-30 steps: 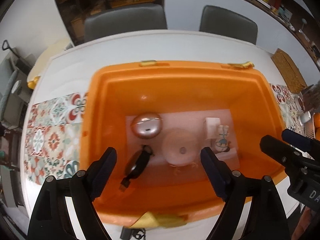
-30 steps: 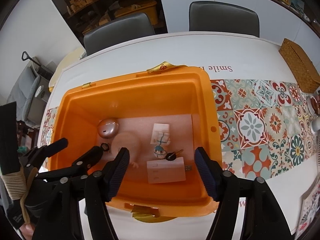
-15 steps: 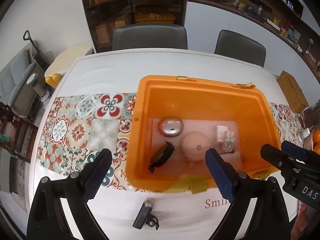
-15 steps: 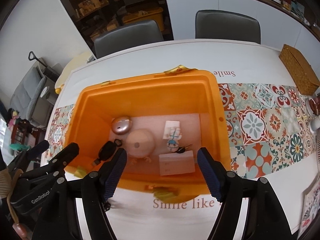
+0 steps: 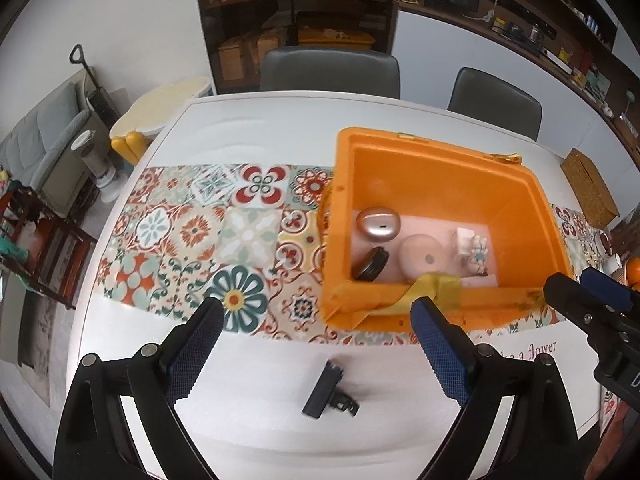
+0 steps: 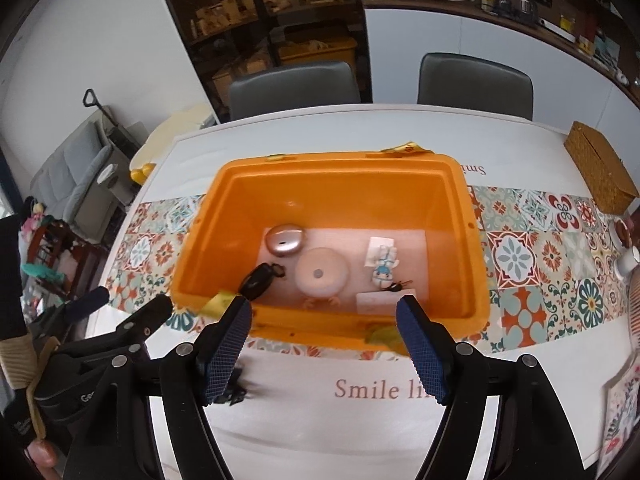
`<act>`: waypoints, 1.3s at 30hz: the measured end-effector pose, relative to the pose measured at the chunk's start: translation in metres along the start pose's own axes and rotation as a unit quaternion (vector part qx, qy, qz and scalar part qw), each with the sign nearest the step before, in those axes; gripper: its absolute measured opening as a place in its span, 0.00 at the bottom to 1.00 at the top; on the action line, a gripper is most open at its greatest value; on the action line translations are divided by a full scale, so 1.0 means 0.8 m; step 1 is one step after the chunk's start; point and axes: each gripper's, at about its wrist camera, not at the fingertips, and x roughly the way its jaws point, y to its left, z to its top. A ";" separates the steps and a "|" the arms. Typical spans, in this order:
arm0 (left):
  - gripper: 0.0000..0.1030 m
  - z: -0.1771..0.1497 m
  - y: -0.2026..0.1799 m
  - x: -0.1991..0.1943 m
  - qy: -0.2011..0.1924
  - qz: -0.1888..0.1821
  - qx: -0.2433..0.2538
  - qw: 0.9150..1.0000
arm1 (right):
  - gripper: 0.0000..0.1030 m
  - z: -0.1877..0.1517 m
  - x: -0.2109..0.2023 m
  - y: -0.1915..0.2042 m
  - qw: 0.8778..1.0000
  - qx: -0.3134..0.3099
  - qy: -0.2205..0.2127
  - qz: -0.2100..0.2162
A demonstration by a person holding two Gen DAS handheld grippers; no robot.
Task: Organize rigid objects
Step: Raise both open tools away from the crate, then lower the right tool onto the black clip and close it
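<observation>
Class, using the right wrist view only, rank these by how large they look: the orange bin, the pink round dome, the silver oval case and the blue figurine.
1. orange bin
2. pink round dome
3. silver oval case
4. blue figurine

The case and figurine look close in size, so their order is unsure.

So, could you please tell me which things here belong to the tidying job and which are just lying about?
Job: orange bin, black clip on table, silver case, pink dome, figurine.
Lying about: wicker box, chairs, shelves.
</observation>
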 end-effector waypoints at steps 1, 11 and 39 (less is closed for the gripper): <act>0.93 -0.002 0.005 -0.002 0.000 0.000 -0.003 1.000 | 0.73 -0.003 -0.002 0.004 1.000 -0.001 -0.001 0.001; 0.93 -0.026 0.057 -0.012 0.005 0.003 -0.021 1.000 | 0.73 -0.027 -0.008 0.049 1.000 -0.007 -0.004 0.022; 0.93 -0.077 0.159 0.032 0.055 0.012 -0.016 0.998 | 0.73 -0.093 0.073 0.146 0.998 0.011 0.048 0.034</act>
